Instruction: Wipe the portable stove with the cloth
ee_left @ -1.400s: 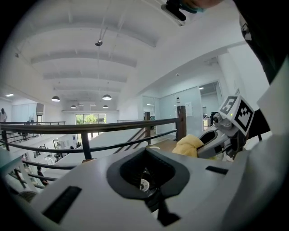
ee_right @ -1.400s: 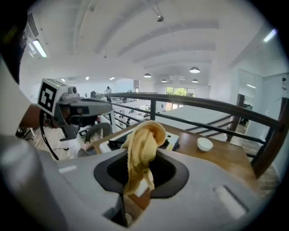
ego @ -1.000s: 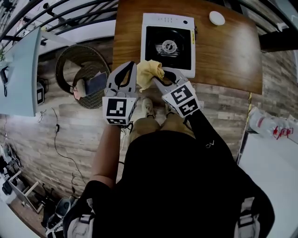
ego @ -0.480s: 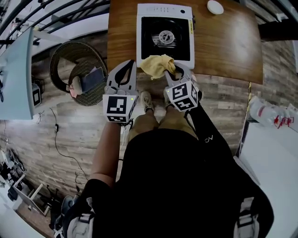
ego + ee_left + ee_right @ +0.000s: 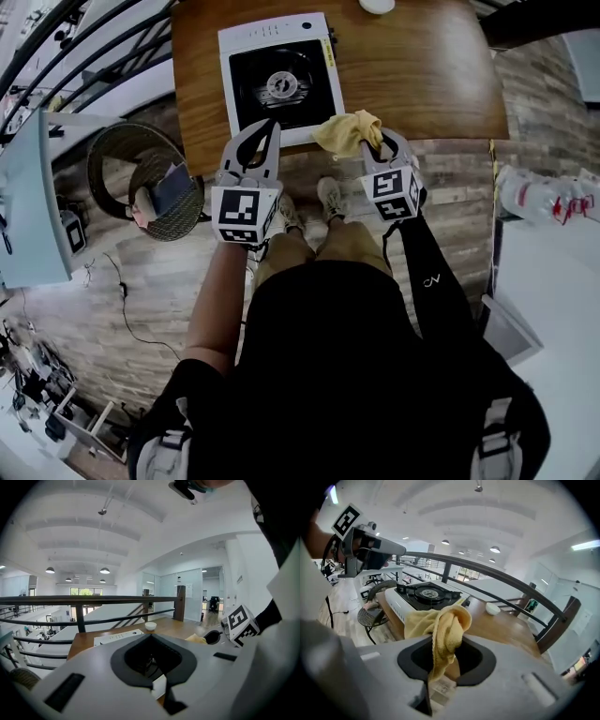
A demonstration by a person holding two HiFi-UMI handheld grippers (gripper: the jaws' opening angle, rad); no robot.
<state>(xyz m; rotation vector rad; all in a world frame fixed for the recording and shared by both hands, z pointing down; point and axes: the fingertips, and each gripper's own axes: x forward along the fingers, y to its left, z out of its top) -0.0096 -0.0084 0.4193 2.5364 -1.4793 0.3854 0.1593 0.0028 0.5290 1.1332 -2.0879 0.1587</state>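
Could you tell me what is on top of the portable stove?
Only the stove's bare burner; the cloth hangs in the right tool. The left tool hides part of the near edge.

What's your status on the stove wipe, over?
Right gripper shut on yellow cloth, at near right corner of portable stove. Left gripper shut, empty, by its near edge. Nothing blocking the stove.
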